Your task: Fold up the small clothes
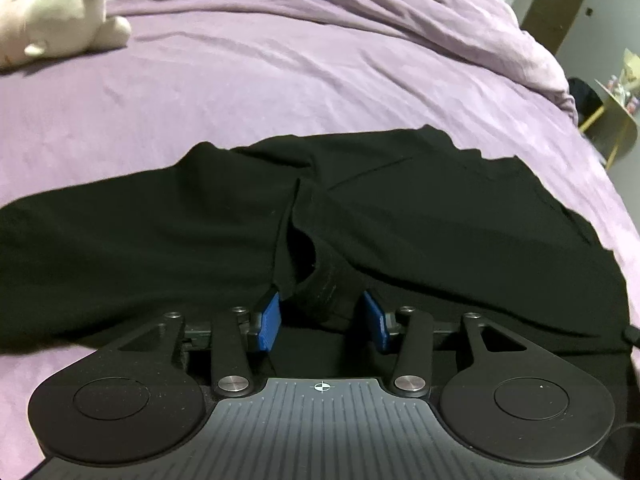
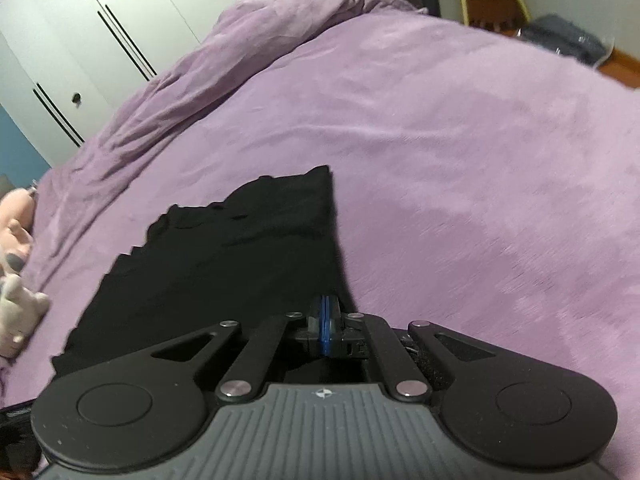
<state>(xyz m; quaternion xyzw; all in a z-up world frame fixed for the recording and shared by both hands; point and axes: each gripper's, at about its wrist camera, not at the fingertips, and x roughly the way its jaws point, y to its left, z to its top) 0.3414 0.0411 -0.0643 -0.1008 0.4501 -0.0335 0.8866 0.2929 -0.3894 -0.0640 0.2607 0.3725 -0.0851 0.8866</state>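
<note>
We pinch the black cotton garment (image 2: 224,264) edge with our right gripper (image 2: 325,320) clamped, while our left gripper (image 1: 322,320) straddles its waistband, jaws apart, to fold.

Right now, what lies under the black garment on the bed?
The purple bedspread shows all around the black fabric garment, so it lies beneath. Anything else under it is hidden by the cloth.

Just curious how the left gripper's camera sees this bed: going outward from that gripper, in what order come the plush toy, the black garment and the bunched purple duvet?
1. Black garment, at the left gripper.
2. Plush toy, far left.
3. Bunched duvet, far right.
</note>
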